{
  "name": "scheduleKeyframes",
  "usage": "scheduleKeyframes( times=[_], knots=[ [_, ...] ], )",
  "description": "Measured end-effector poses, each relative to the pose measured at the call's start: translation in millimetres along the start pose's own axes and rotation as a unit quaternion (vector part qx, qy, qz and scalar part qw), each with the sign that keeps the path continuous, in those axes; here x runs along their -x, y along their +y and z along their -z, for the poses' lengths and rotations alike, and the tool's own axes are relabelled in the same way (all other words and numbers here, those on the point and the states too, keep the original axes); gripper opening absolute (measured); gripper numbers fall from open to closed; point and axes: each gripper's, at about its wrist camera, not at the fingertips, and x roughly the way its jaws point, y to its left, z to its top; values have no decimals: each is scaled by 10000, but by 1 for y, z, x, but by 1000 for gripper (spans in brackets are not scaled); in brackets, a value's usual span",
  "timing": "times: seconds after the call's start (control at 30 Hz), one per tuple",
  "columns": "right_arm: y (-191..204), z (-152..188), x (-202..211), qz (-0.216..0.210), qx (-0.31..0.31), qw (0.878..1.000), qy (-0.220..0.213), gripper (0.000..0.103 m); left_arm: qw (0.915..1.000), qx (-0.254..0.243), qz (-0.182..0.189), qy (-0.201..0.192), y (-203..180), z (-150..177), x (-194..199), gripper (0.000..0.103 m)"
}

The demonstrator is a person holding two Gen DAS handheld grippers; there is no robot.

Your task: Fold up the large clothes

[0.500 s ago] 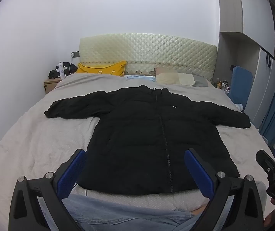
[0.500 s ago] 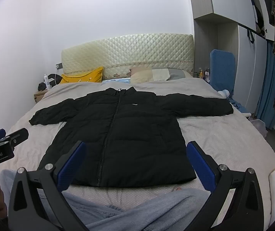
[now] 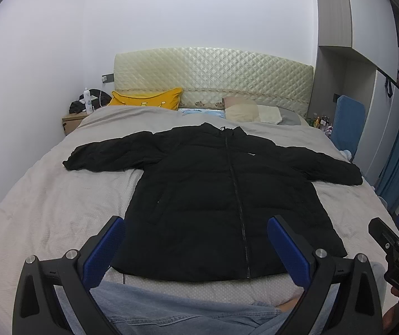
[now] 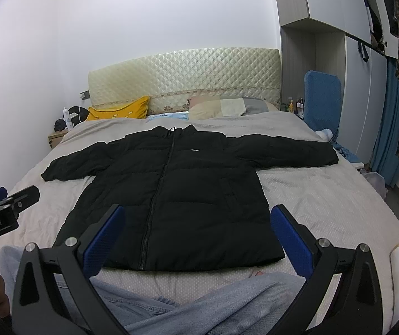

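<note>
1. On the bed, the black puffer jacket lies flat, zipped, sleeves spread.
2. My left fingers and right fingers gape wide, empty, hovering near the hem.
3. Its slick padding could slip or spring unfolded if I pinch shallowly.

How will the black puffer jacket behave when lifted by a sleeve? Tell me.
The black puffer jacket is quilted and puffy, so probably light for its bulk. It lies spread flat on the bed, so it will likely droop and trail. Its smooth-looking shell may slip.
</note>
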Motion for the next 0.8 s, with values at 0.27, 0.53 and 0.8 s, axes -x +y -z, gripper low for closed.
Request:
scheduleKeyframes(
  times=[0.27, 0.53, 0.8],
  knots=[
    [-4, -2, -1, 15, -37, 10000, 24, 103, 10000, 6, -20, -34, -1, -2, -4, 103],
    [-10, -5, -8, -11, -90, 9999, 87, 103, 9997, 43, 46, 252, -2, -4, -20, 103],
    [-12, -10, -18, -53, -95, 9998, 140, 103, 9999, -2, 65, 126, -7, -11, -32, 103]
  ],
)
